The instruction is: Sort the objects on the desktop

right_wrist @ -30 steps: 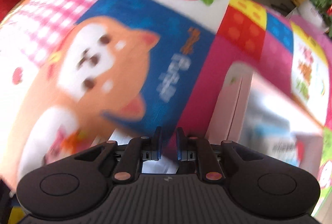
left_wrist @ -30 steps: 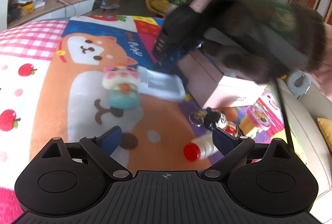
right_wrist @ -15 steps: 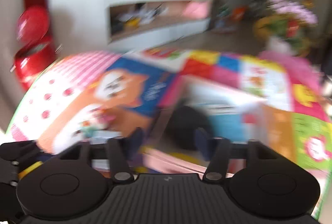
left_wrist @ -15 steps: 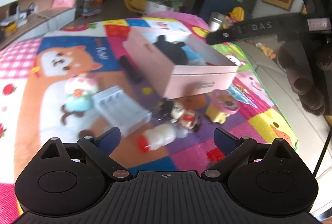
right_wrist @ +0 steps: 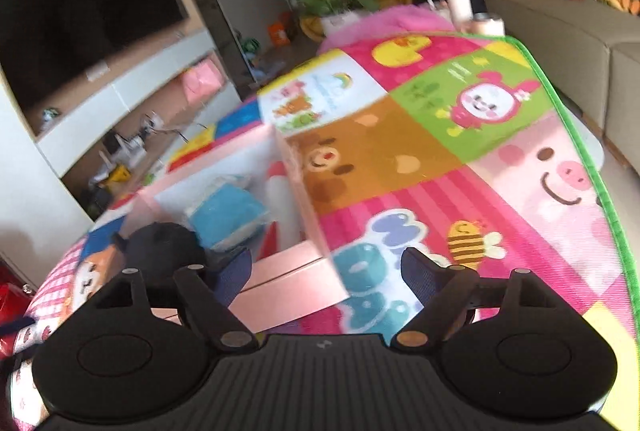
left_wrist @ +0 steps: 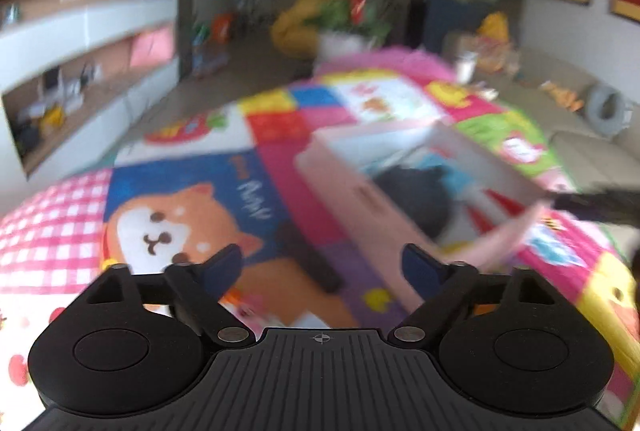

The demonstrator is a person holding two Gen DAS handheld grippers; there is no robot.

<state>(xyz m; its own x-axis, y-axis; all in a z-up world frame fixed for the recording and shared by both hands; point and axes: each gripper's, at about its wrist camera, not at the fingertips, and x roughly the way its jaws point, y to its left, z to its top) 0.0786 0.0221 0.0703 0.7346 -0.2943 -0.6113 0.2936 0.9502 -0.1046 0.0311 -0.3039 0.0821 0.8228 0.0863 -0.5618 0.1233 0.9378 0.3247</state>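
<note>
- Left gripper (left_wrist: pixel 322 265): its fingers stand wide apart and are closing, with nothing between them; only the cartoon mat (left_wrist: pixel 192 215) on the worktop shows in the gap.
- Ahead of the left fingers, a dark stick-like object (left_wrist: pixel 310 257) lies on the mat; the view is too blurred to tell what it is.
- Ahead and to the right of the left fingers stands the open pink box (left_wrist: pixel 360 207), with a black item (left_wrist: pixel 416 191) inside.
- Right gripper (right_wrist: pixel 326 267): its fingers are spread wide and opening, holding nothing.
- The pink box (right_wrist: pixel 288 275) sits just ahead of the right fingers, its near corner in the gap between them. Inside it are a black item (right_wrist: pixel 164 247) beyond the left finger, a blue packet (right_wrist: pixel 226 213) and a white bottle (right_wrist: pixel 280 199).
</note>
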